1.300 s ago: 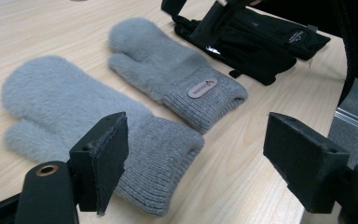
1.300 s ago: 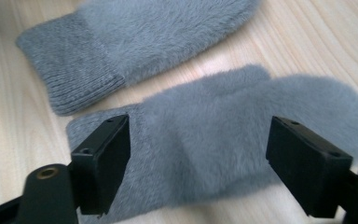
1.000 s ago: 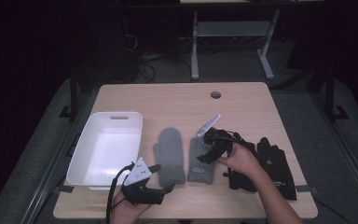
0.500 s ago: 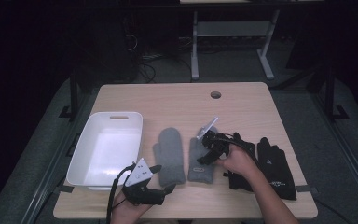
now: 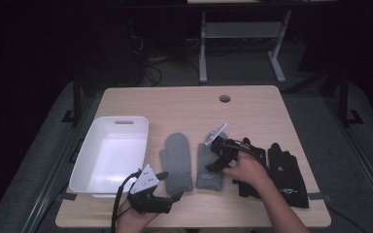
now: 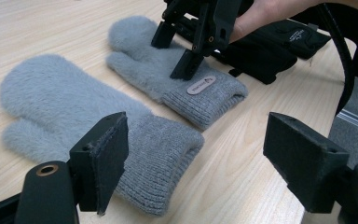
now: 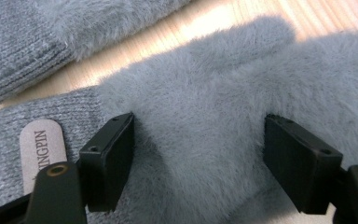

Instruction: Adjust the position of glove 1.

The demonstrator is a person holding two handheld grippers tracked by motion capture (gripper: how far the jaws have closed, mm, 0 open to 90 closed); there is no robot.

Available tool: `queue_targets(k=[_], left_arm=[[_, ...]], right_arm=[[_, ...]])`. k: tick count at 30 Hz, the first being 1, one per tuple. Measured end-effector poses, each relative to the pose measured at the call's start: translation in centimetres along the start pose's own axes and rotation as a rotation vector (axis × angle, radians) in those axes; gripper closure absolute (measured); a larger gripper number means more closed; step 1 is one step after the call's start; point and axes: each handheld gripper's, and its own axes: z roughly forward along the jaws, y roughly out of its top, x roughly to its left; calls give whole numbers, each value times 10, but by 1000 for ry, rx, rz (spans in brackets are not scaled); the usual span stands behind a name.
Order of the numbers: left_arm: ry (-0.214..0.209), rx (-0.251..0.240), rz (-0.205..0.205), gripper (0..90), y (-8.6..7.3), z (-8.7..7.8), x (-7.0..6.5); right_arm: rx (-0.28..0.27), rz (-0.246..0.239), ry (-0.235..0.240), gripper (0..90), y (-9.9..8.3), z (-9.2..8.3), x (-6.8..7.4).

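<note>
Two grey fuzzy mittens lie side by side on the wooden table (image 5: 184, 104). My right gripper (image 5: 215, 162) stands open with its tips pressed down on the right mitten (image 5: 208, 177). In the right gripper view, the jaws straddle that mitten's fuzzy palm (image 7: 200, 135), next to its tan label (image 7: 39, 149). The left mitten (image 5: 177, 162) lies untouched. My left gripper (image 5: 171, 185) is open near the table's front edge, holding nothing. In the left gripper view, its jaws frame the left mitten's knit cuff (image 6: 163, 149), with the right gripper (image 6: 186, 46) beyond on the labelled mitten (image 6: 214, 93).
An empty white bin (image 5: 85, 162) sits at the table's left side. A pair of black gloves (image 5: 284, 174) lies right of the mittens, partly under the right hand. A round cable hole (image 5: 225, 98) marks the far part of the table.
My right gripper has come down and slightly toward the front edge onto the right mitten. The left gripper and both mittens have stayed put.
</note>
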Motion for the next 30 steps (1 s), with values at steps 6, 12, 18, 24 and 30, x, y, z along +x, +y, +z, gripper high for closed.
queue_targets(k=[6, 12, 18, 24, 30], left_arm=[[-1, -1, 0, 218, 0, 1, -1], [0, -4, -1, 219, 0, 1, -1], [-2, -3, -2, 219, 0, 1, -1], [-2, -7, -5, 219, 0, -1, -1], [2, -11, -8, 220, 0, -2, 0]], right_arm=[[-5, 3, -5, 257, 0, 0, 1], [-36, 20, -21, 306, -4, 0, 3], [-70, 32, -23, 390, -10, 0, 5], [-49, 46, -7, 559, -9, 0, 6], [-19, 60, 7, 689, -8, 0, 6]])
